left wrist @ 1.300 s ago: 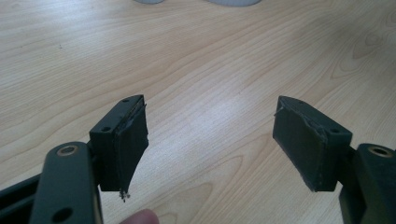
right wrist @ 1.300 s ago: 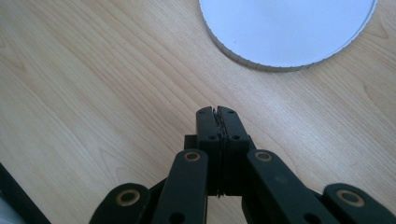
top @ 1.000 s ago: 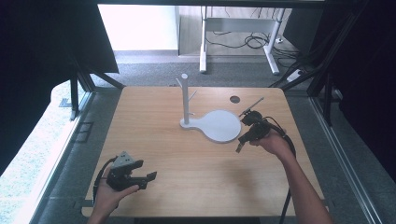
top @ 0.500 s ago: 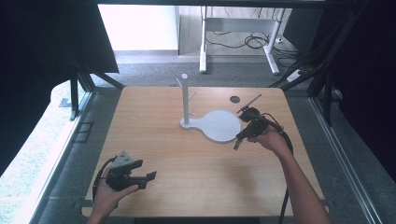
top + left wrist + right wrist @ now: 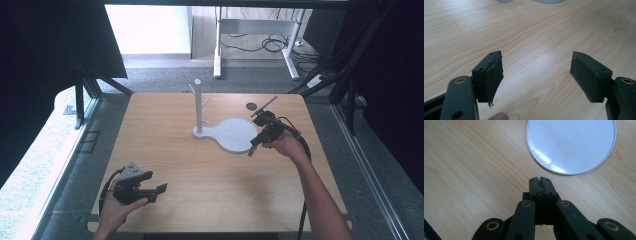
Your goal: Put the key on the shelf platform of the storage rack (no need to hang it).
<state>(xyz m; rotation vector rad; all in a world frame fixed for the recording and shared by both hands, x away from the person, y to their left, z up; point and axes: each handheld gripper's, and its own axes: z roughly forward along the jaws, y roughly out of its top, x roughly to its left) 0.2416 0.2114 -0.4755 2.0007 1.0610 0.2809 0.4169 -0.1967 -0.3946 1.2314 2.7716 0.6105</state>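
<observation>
The right gripper [image 5: 539, 180] has its fingers pressed together on nothing, tips just short of the white round plate [image 5: 574, 142], which lies toward the upper right of its view. At centre frame in the high view, that plate joins a pegged stand [image 5: 198, 107]. The left gripper [image 5: 537, 77], fingers spread, hovers over bare worktop [image 5: 200, 175] at lower left, well apart.
</observation>
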